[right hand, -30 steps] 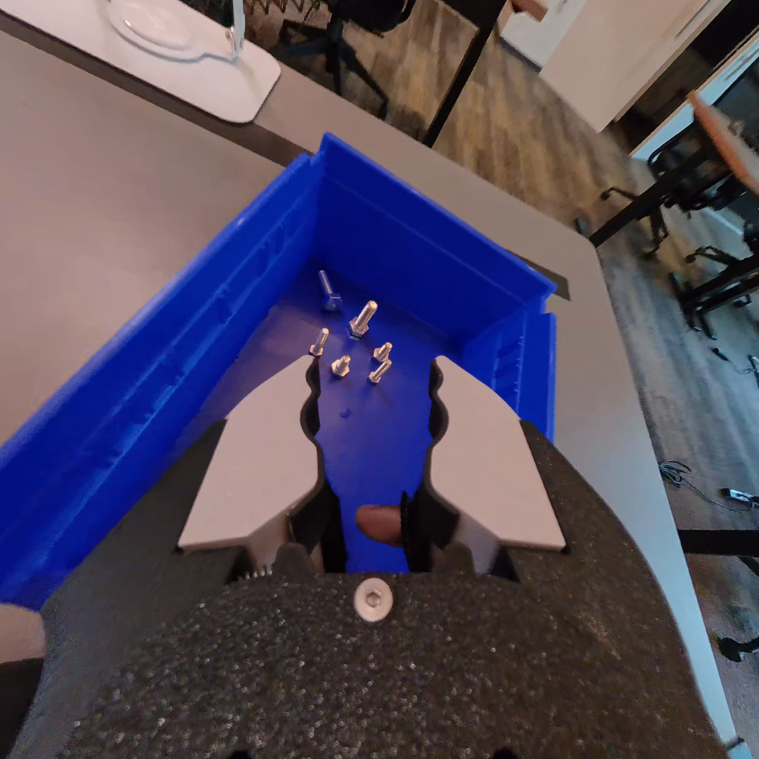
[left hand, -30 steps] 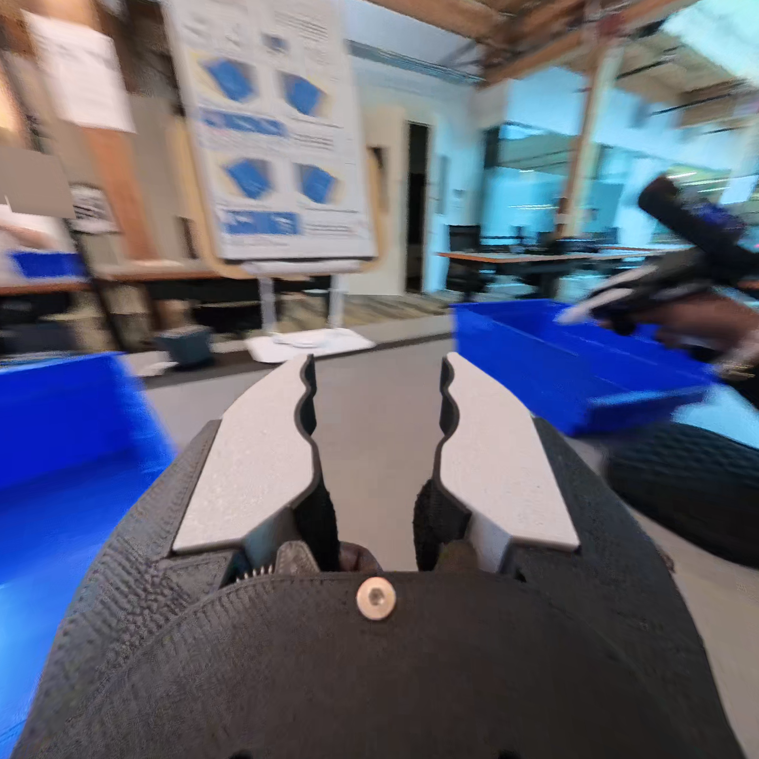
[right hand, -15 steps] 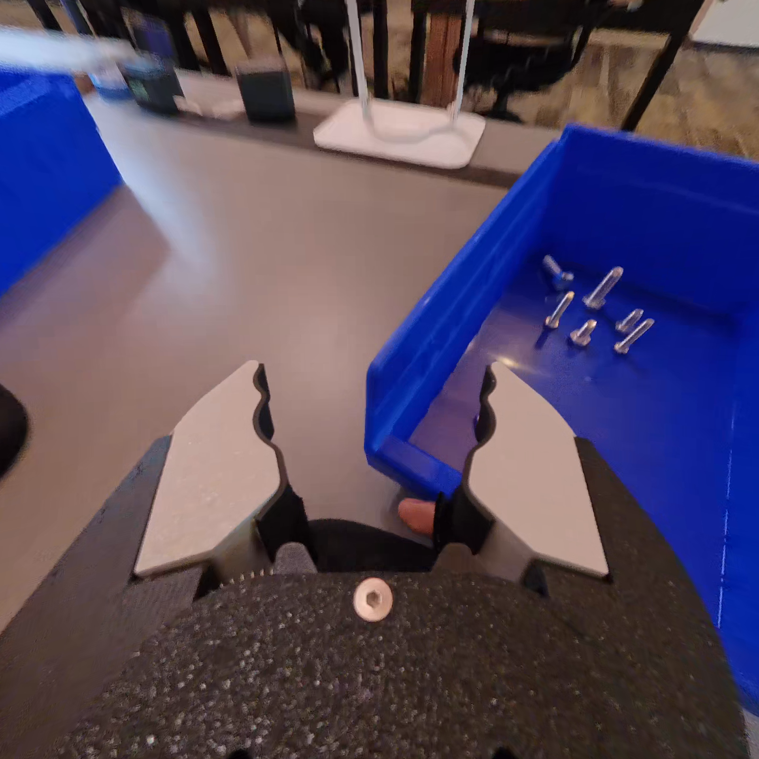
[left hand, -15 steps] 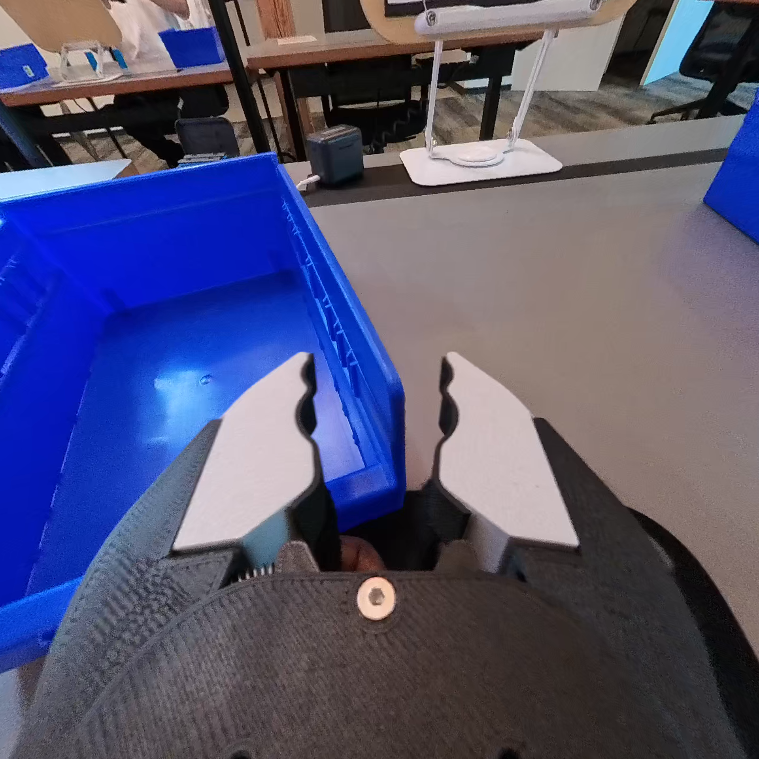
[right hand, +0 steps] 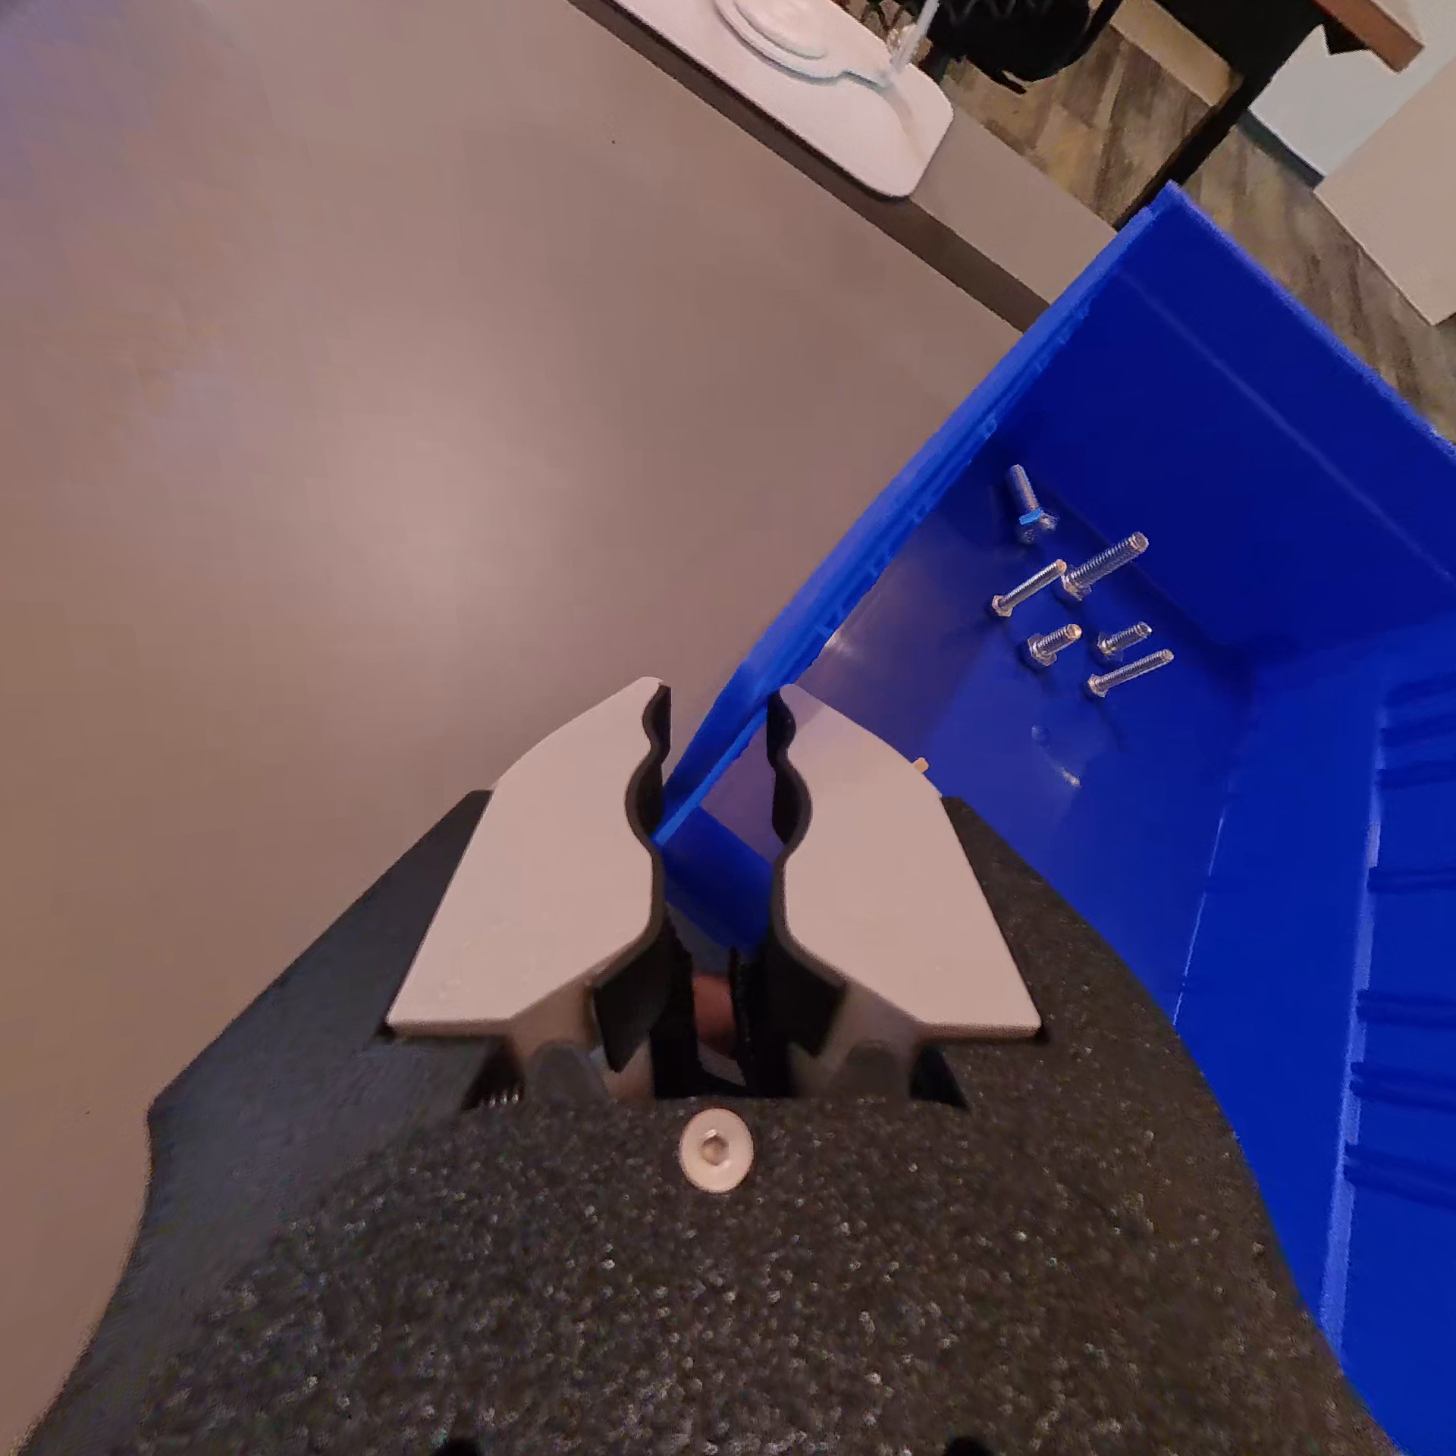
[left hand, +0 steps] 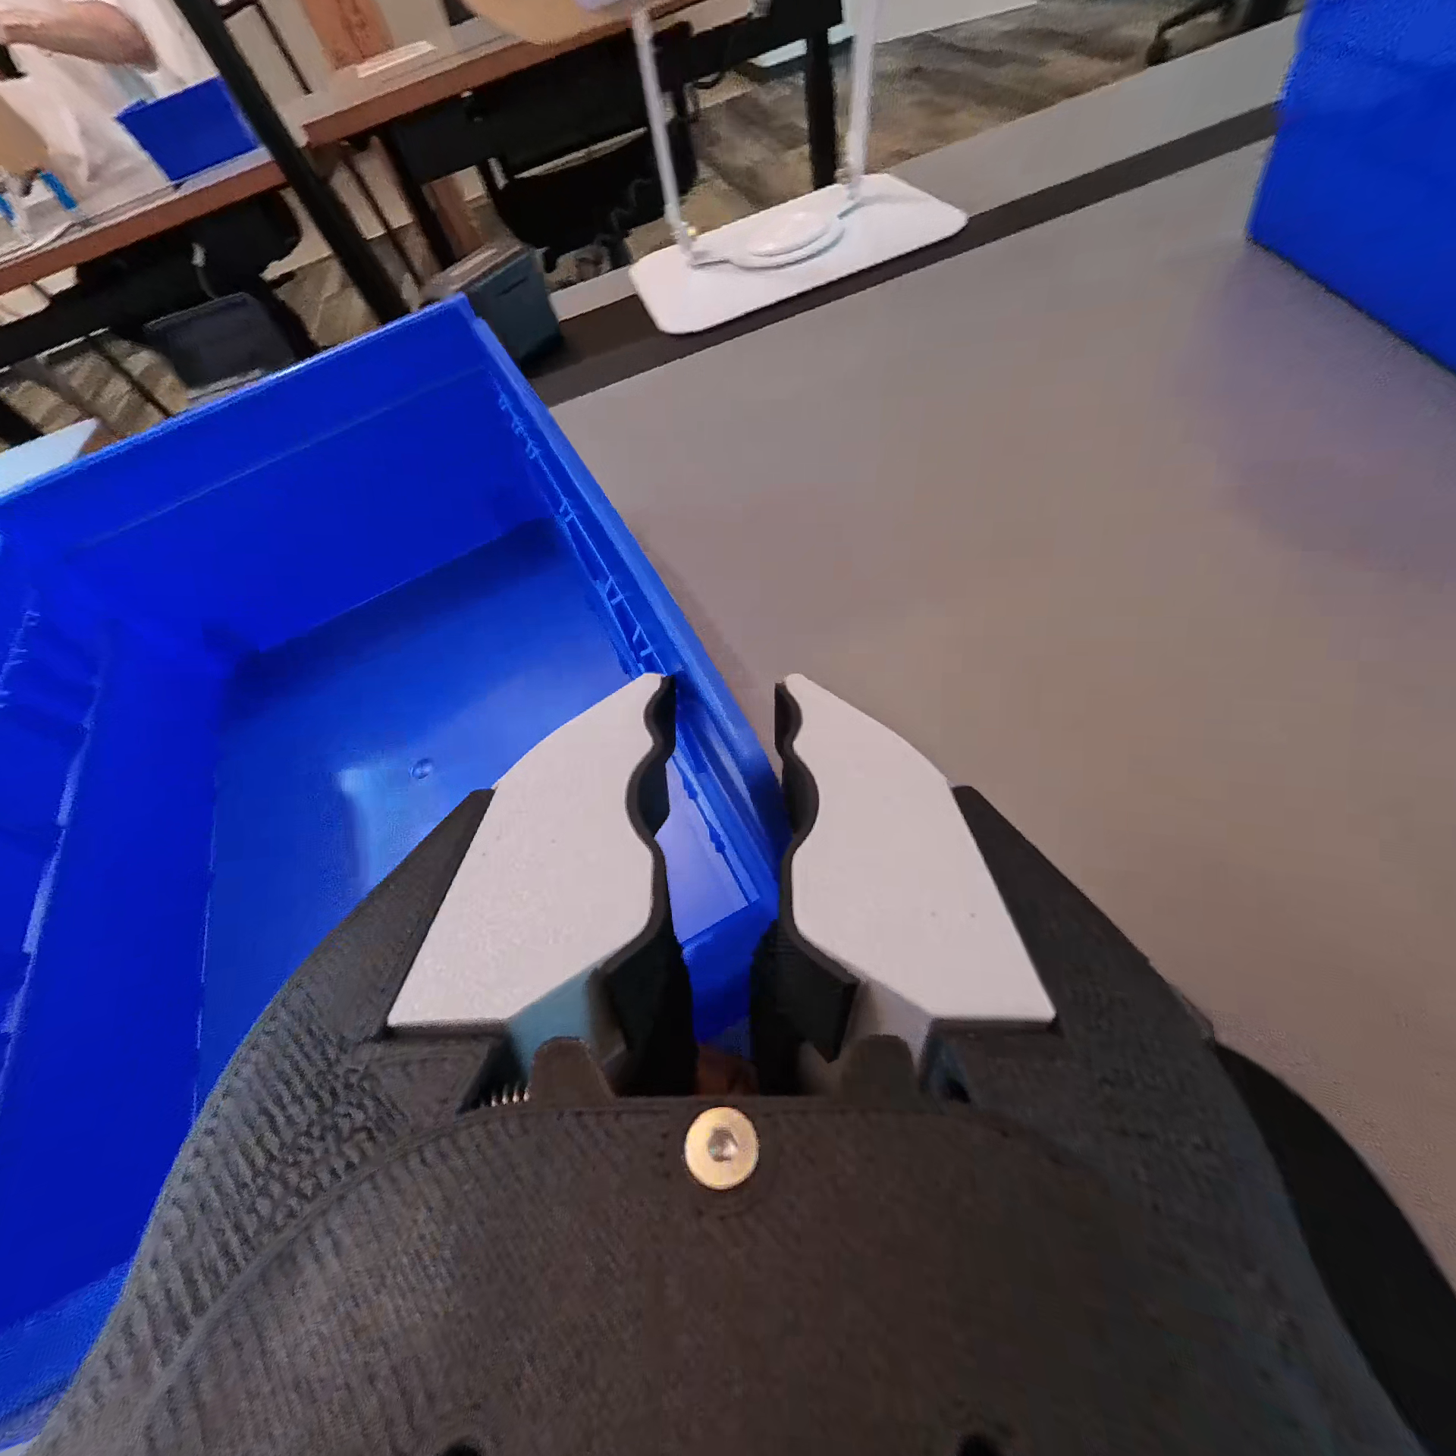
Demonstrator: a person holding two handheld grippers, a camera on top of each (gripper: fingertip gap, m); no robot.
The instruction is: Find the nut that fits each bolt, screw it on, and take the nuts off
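Clamping bin walls: your left gripper (left hand: 725, 693) pinches empty blue bin (left hand: 599, 504), right gripper (right hand: 718, 697) pinches bolt bin (right hand: 890, 567). Setup step; next, likely drag bins closer, bolts (right hand: 1079, 607) untouched.

Two close downward wrist views along the jaws, sharing the grey table (left hand: 1024, 551).

Grey table (left hand: 1024, 551); blue bins (left hand: 315, 488); white stand base (left hand: 796, 260).

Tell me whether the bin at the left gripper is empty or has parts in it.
Empty, as far as shown: the bin's visible floor is plain blue, with no hardware on it. The left gripper hides the near corner.
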